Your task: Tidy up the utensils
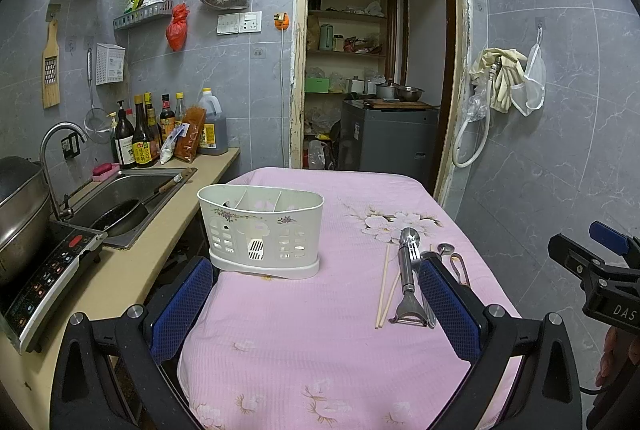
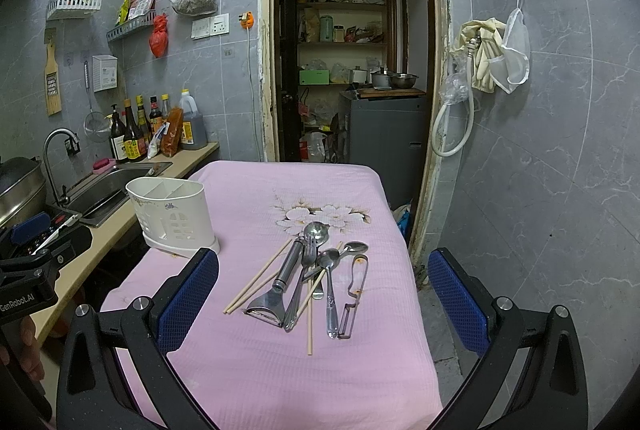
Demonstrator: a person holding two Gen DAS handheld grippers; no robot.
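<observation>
Looking along both tools, we found the left gripper point(image 1: 316, 314) and the right gripper point(image 2: 324, 300) spread wide, each grasping nothing, above the pink floral cloth point(image 2: 280, 370). The white utensil caddy point(image 1: 262, 230) stood upright on that cloth, its dividers showing no contents that we could make out. To the right of the caddy lay the heap of utensils point(image 2: 316, 278): chopsticks point(image 2: 256, 284), a steel peeler point(image 2: 276, 294), a fork point(image 2: 306, 262), spoons point(image 2: 330, 282) and a slim peeler point(image 2: 354, 298), overlapping one another, well apart from the caddy.
</observation>
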